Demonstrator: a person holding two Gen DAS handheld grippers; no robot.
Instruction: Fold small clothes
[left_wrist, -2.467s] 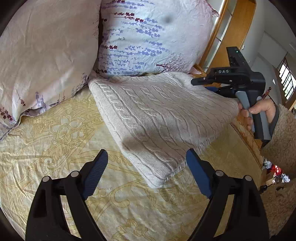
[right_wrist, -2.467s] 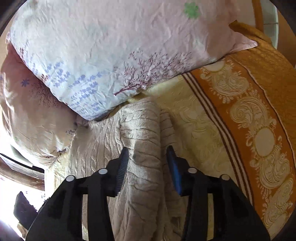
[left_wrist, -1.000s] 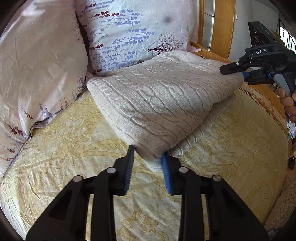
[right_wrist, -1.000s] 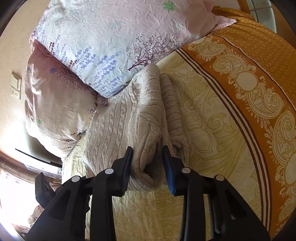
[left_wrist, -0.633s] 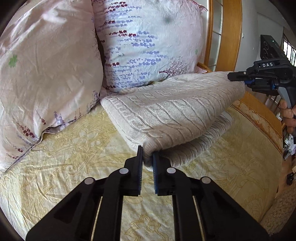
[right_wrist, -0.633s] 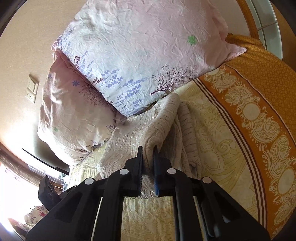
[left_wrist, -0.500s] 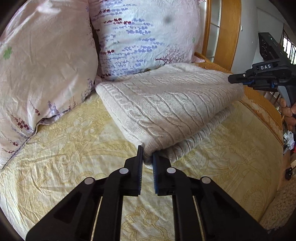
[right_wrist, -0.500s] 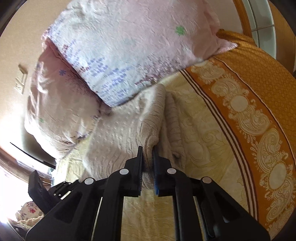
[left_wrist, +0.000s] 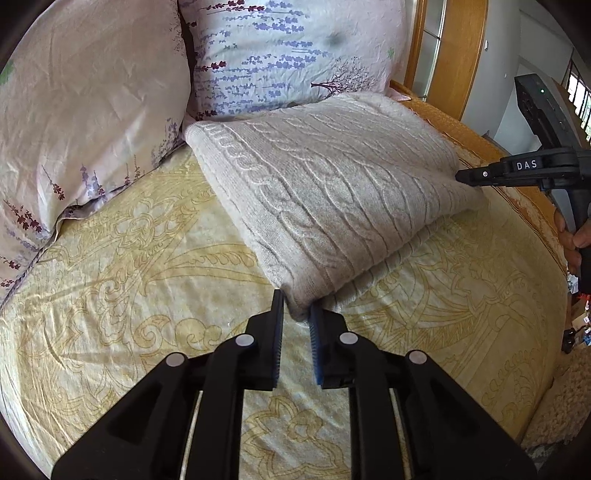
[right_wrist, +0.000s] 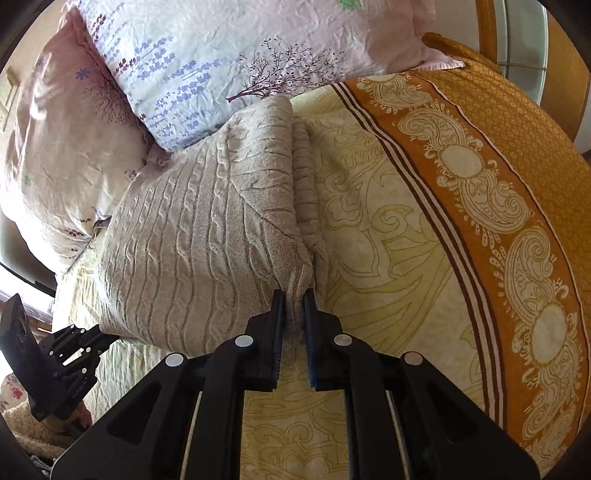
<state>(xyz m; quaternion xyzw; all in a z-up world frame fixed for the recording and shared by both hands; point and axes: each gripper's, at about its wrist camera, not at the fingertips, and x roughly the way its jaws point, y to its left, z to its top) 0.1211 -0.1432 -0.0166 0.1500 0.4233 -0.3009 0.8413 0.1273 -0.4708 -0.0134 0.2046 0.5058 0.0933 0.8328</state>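
Note:
A beige cable-knit sweater (left_wrist: 332, 192) lies folded in layers on the yellow patterned bed cover (left_wrist: 129, 295). My left gripper (left_wrist: 296, 312) is shut on the sweater's near corner, with a narrow gap filled by knit. My right gripper (right_wrist: 294, 295) is shut on the sweater (right_wrist: 207, 229) at its other near corner. The right gripper also shows in the left wrist view (left_wrist: 466, 176) at the sweater's right edge. The left gripper shows in the right wrist view (right_wrist: 105, 338) at the lower left.
Two floral pillows (left_wrist: 280, 51) lean at the head of the bed, right behind the sweater. An orange patterned border (right_wrist: 480, 192) runs along the bed's side. A wooden frame (left_wrist: 448, 51) stands beyond the bed. A beige rug (left_wrist: 561, 410) lies on the floor.
Both grippers closed from open onto the sweater's corners. They lifted it briefly, then lowered it; it now lies flatter on the bed.

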